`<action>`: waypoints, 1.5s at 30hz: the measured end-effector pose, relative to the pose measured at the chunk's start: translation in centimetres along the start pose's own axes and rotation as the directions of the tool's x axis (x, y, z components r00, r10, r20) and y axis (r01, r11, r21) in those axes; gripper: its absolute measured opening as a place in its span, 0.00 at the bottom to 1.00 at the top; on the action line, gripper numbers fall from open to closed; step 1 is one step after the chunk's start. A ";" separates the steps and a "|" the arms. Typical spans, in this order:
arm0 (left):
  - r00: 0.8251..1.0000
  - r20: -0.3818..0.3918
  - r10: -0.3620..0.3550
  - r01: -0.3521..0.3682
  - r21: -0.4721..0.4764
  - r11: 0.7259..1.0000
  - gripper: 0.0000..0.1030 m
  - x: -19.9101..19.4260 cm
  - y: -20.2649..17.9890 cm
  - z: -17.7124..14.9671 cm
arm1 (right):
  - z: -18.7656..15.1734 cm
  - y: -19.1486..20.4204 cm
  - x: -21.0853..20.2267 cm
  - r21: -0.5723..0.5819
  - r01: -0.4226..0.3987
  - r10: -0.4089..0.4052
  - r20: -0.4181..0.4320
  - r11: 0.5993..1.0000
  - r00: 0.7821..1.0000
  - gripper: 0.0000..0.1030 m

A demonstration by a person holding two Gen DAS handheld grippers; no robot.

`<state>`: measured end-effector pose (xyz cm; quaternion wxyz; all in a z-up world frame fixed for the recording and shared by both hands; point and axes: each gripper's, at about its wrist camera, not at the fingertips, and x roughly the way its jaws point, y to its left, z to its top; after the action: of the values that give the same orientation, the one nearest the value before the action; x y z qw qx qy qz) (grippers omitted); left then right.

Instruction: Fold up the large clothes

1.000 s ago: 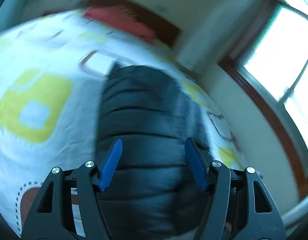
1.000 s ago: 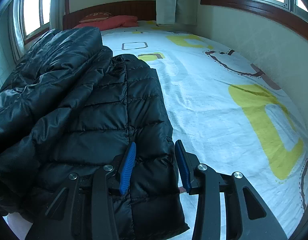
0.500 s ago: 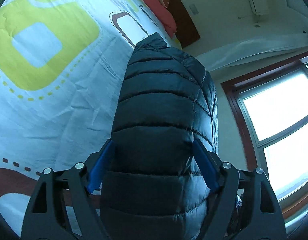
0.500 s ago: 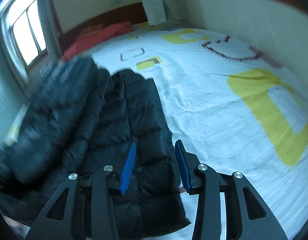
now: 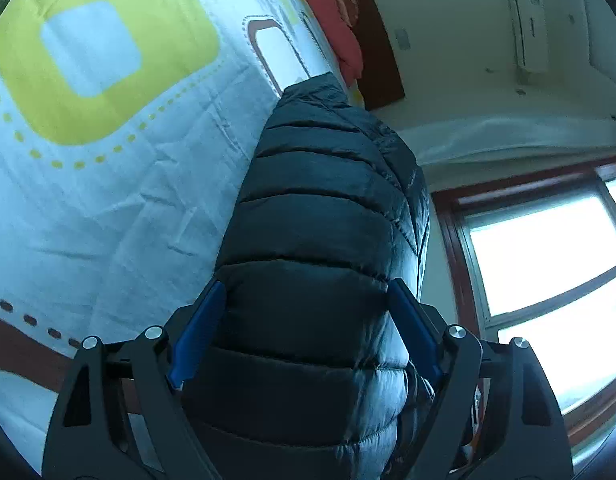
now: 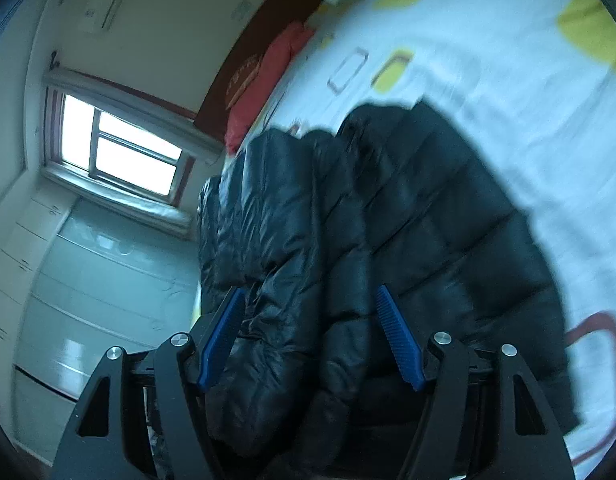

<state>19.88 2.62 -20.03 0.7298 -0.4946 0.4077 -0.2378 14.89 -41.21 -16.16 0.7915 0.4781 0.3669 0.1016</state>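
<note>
Change since earlier frames: both views have rolled hard, so the bed now runs diagonally; both pairs of jaws have just been opening, the right more suddenly.

Left wrist view, gripper: left gripper point(image 5: 303, 332) has its jaws spread wide around a thick quilted panel of the black puffer jacket point(image 5: 328, 216). The panel fills the whole gap and touches both blue pads point(image 5: 195, 340); whether they press on it or merely flank it cannot be told.

Left wrist view, garment: the panel stands on edge like a ridge, running from near to far, with the patterned bedsheet point(image 5: 119, 200) on its left and a window point(image 5: 548, 248) on its right.

Left wrist view, background: red pillows point(image 5: 332, 12) lie at the far end against the headboard.

Right wrist view, gripper: right gripper point(image 6: 310, 336) has its jaws parted, and a crumpled fold of the jacket point(image 6: 448, 216) lies between them. No pad clearly bears on the cloth, so it reads as released.

Right wrist view, garment: the jacket lies in 2 masses, a flatter part on the sheet at right and a bunched, raised part at left near the bed's edge. The picture is blurred.

Progress, judged: 1 lengthwise fold seems under way, with 1 side brought up toward the other.

Remaining, judged: laying that side flat, smoothing it, tucking any sleeve, and folding the length across. No compact bundle exists yet.
</note>
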 end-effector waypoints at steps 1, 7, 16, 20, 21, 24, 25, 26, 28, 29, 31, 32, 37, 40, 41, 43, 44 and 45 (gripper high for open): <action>1.000 0.006 -0.003 0.003 -0.009 1.000 0.80 0.0 0.0 -0.1 | -0.1 -0.1 0.6 0.011 -0.004 0.004 -0.009 1.000 1.000 0.67; 1.000 0.022 0.017 -0.018 0.013 1.000 0.81 -0.3 -1.4 -0.6 | -0.5 1.2 0.4 -0.064 0.023 -0.020 0.040 0.998 0.999 0.23; 0.999 -0.003 0.035 -0.035 0.126 0.991 0.82 1.6 -3.9 -2.3 | 0.7 -3.4 -2.7 -0.001 0.056 -0.055 0.104 0.998 0.993 0.19; 0.989 -0.042 0.139 -0.130 0.172 0.976 0.82 3.8 -3.2 -3.2 | 0.8 -5.7 -1.8 0.040 -0.015 0.012 0.070 0.999 0.997 0.19; 0.990 -0.048 0.136 -0.127 0.154 0.980 0.82 4.1 -2.7 -3.2 | 1.1 -5.6 -2.0 0.037 -0.020 0.018 0.058 0.999 0.998 0.20; 0.991 -0.056 0.126 -0.117 0.137 0.984 0.82 4.2 -2.2 -3.0 | 1.4 -4.3 -2.7 -0.001 0.015 -0.015 0.037 1.000 0.999 0.29; 0.990 -0.056 0.126 -0.117 0.139 0.983 0.82 4.0 -2.2 -3.1 | 1.3 -3.7 -3.0 -0.010 0.035 -0.035 0.039 0.999 0.999 0.32; 0.990 -0.059 0.127 -0.118 0.139 0.983 0.82 3.9 -2.3 -3.1 | 1.4 -3.4 -3.4 -0.010 0.047 -0.047 0.042 0.999 0.998 0.40; 0.990 -0.062 0.127 -0.117 0.140 0.983 0.82 3.6 -2.4 -3.2 | 1.1 -2.4 -4.6 0.003 0.039 -0.039 0.061 0.999 0.997 0.71; 0.990 -0.063 0.126 -0.116 0.143 0.983 0.82 3.5 -2.5 -3.4 | 0.8 -2.0 -5.1 0.007 0.033 -0.033 0.073 0.999 0.997 0.73; 0.990 -0.065 0.126 -0.115 0.150 0.982 0.82 2.9 -2.4 -3.6 | -0.1 -1.2 -6.5 0.017 0.011 -0.012 0.066 1.000 0.998 0.74; 0.990 -0.067 0.122 -0.111 0.149 0.982 0.82 2.4 -2.3 -3.8 | -0.5 -1.0 -7.2 0.025 0.000 -0.002 0.062 1.000 0.998 0.75; 0.992 -0.063 0.113 -0.103 0.143 0.984 0.82 1.0 -2.4 -4.8 | -3.3 0.7 -7.8 -0.012 0.050 -0.050 -0.004 0.999 0.999 0.78; 0.992 -0.053 0.117 -0.106 0.173 0.979 0.82 0.3 -2.7 -5.7 | -4.4 -0.2 -9.2 -0.028 0.067 -0.067 0.007 0.997 0.998 0.73; 0.991 -0.052 0.120 -0.109 0.187 0.976 0.82 0.3 -2.8 -5.9 | -4.2 -0.6 -9.6 -0.036 0.091 -0.090 0.015 0.995 0.996 0.63; 0.990 -0.055 0.133 -0.118 0.210 0.970 0.82 0.5 -3.1 -6.1 | -4.2 -1.8 -9.5 -0.020 0.120 -0.120 0.001 0.993 0.993 0.39; 0.988 -0.058 0.146 -0.130 0.216 0.968 0.82 0.7 -3.2 -6.2 | -4.2 -2.3 -9.3 -0.013 0.122 -0.122 -0.003 0.992 0.993 0.36; 0.984 -0.057 0.170 -0.154 0.222 0.963 0.78 1.0 -3.2 -6.3 | -4.3 -3.0 -9.1 -0.008 0.134 -0.134 -0.006 0.991 0.991 0.34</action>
<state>15.37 -2.71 -18.56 0.7802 -0.3679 0.4460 -0.2389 4.92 -44.46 -15.45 0.7972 0.4491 0.4002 0.0513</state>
